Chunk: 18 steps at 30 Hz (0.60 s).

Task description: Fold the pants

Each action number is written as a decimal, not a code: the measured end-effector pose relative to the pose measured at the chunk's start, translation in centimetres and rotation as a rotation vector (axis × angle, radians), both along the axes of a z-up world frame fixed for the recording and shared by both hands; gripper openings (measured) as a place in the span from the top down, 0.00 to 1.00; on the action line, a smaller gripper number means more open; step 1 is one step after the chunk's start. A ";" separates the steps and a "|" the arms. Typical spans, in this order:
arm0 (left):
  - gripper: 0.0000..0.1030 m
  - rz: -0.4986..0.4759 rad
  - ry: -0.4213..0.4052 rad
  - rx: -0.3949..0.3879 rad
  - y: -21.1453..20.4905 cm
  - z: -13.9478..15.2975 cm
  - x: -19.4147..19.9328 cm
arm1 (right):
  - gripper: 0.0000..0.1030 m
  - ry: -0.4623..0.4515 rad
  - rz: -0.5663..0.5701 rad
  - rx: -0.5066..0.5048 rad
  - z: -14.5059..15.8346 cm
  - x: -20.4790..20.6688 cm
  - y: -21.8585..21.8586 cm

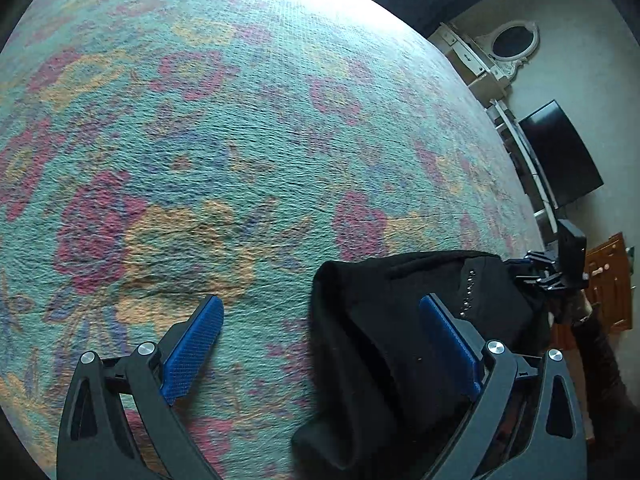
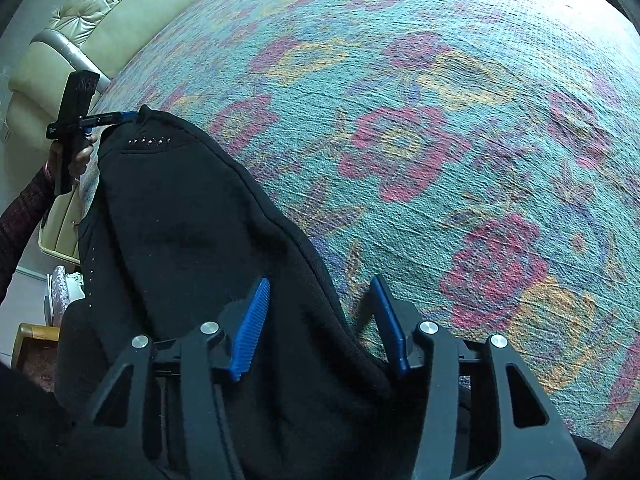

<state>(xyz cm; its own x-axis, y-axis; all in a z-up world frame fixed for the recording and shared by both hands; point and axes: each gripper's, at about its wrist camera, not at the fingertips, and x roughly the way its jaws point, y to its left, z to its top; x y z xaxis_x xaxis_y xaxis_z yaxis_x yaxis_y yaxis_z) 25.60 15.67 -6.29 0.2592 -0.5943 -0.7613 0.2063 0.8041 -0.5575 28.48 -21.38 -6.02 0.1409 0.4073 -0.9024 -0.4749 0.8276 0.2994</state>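
Observation:
Black pants [image 2: 180, 220] lie bunched on a floral teal bedspread [image 2: 440, 80], a row of small studs near their far end. My right gripper [image 2: 320, 280] points down over the near hem. Its jaws straddle the cloth's edge with gaps beside both blue pads, so it is open. In the left wrist view my left gripper [image 1: 320, 300] stands wide open. Its right fingertip [image 1: 430, 304] is over the pants [image 1: 400, 320] and its left pad is over bare bedspread [image 1: 240, 120]. Each gripper shows in the other's view: the left gripper [image 2: 120, 116] at the pants' far corner, the right gripper [image 1: 540, 272] beyond the cloth.
A beige tufted headboard [image 2: 120, 12] lines one edge of the bed. Past the other edge stand a white dresser with an oval mirror [image 1: 512, 40], a black screen [image 1: 560, 152] and a wooden cabinet [image 1: 612, 280]. A sleeved arm [image 2: 24, 216] holds the left gripper.

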 end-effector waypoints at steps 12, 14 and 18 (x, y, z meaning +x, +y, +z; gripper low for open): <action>0.06 0.009 0.130 -0.199 -1.4 -0.9 0.8 | 0.57 -0.026 -0.001 0.018 -0.2 -0.2 0.3; 0.06 -0.037 0.108 -0.173 -3.0 -0.6 0.8 | 0.63 -0.026 0.006 0.019 -0.1 -0.2 0.4; 0.75 -0.020 0.090 -0.053 -4.1 -1.3 1.1 | 0.70 -0.026 0.001 0.016 0.1 -0.3 0.7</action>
